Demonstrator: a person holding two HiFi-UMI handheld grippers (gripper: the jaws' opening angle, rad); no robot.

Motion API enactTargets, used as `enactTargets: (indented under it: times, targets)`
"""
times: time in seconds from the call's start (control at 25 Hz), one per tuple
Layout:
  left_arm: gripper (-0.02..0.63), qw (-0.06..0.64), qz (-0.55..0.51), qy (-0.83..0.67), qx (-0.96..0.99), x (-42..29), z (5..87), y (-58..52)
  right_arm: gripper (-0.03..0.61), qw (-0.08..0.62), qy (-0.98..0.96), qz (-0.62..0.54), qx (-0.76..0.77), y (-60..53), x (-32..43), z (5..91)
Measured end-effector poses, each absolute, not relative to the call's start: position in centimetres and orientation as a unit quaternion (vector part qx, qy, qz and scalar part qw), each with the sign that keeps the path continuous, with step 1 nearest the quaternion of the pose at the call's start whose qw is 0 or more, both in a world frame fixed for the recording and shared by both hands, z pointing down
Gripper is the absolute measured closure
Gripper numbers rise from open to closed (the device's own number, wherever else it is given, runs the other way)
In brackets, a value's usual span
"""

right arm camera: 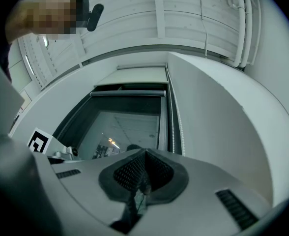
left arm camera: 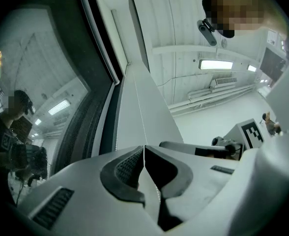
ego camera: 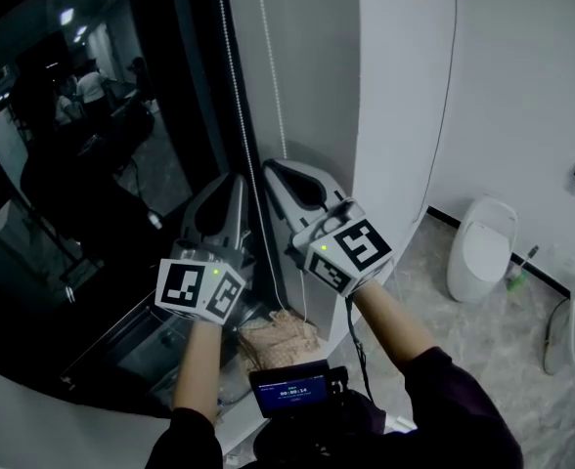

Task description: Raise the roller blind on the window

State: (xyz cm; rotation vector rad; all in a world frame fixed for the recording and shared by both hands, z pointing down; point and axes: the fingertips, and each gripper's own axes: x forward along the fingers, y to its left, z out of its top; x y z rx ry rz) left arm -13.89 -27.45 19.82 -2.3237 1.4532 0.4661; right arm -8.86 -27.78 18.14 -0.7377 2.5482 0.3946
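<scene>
A dark window [ego camera: 92,164] fills the left of the head view. Its roller blind [right arm camera: 134,77] is rolled up near the top, and its bottom bar [right arm camera: 127,93] lies just below the roll. Two strands of white bead chain [ego camera: 237,96] hang along the window frame. My left gripper [ego camera: 239,179] points up and is shut on one strand [left arm camera: 138,114], which runs up from its tips [left arm camera: 144,147]. Close beside it on the right, my right gripper [ego camera: 270,166] is shut where the other strand [ego camera: 273,76] meets its tip [right arm camera: 145,151]. Both strands [right arm camera: 180,127] show beside the frame.
A white pillar [ego camera: 395,115] stands just right of the chains. White floor fixtures [ego camera: 483,247] and a green bottle [ego camera: 515,272] are at the far right. A woven bag [ego camera: 278,340] lies below my grippers. A small screen [ego camera: 289,389] sits at my chest.
</scene>
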Motion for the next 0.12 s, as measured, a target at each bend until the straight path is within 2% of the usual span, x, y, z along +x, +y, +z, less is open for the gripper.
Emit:
enactTargets:
  times: [0.12]
  targets:
    - [0.595, 0.181, 0.163, 0.515, -0.822, -13.98, 19.91, -27.72, 0.571, 0.227, 0.924, 0.147, -0.268, -27.92, -8.97, 18.27]
